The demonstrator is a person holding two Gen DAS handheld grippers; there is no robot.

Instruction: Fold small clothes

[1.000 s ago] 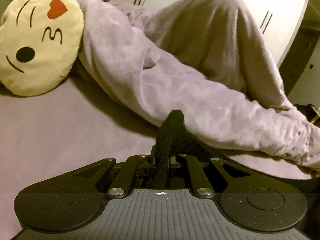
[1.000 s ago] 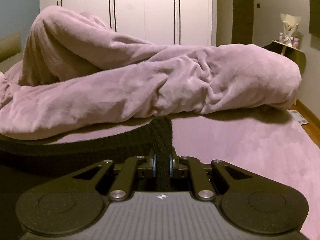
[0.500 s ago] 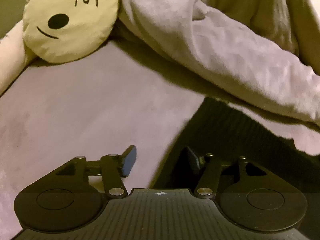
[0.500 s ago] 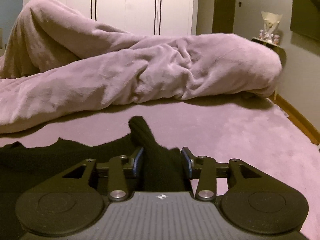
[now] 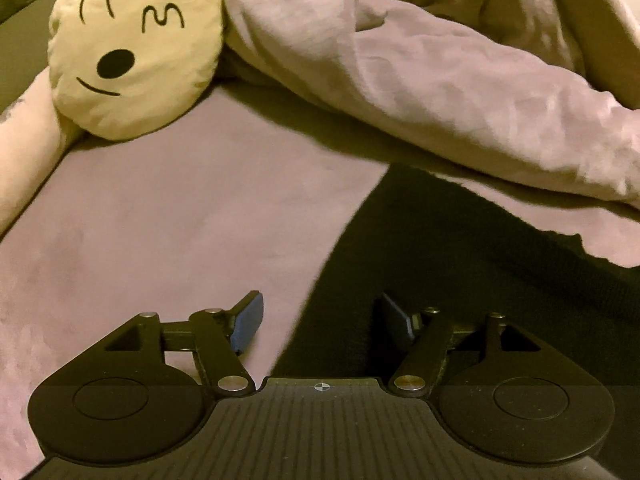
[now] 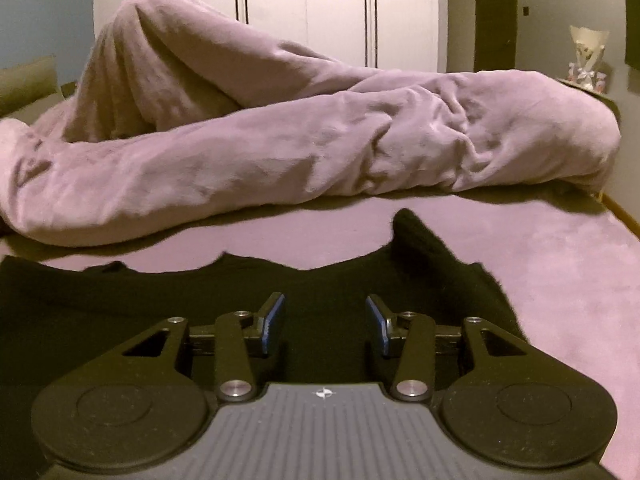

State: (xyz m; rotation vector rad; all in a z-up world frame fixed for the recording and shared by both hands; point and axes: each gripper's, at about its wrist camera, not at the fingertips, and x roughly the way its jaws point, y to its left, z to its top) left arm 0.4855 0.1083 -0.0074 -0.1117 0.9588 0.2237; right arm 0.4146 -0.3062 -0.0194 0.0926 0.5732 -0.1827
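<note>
A black knitted garment [image 5: 460,260] lies flat on the mauve bed sheet [image 5: 160,220]. My left gripper [image 5: 320,304] hovers over the garment's left edge. Its jaws are opening; the pads touch nothing, and the garment's edge lies below the gap. In the right wrist view the same garment [image 6: 160,300] spreads to the left, with a rumpled peak [image 6: 412,236] standing up at its far right corner. My right gripper [image 6: 325,300] is open just above the cloth, its blue pads clear of it.
A bulky mauve blanket [image 6: 280,152] lies heaped across the bed behind the garment. A round yellow emoji pillow [image 5: 136,48] leans at the far left. White wardrobe doors [image 6: 304,12] stand behind. The bed's right edge [image 6: 624,216] drops to a wooden floor.
Both grippers were shut on the black garment a second ago and have let go of it. The garment now lies on the bed, and both cameras have tipped lower and drawn back.
</note>
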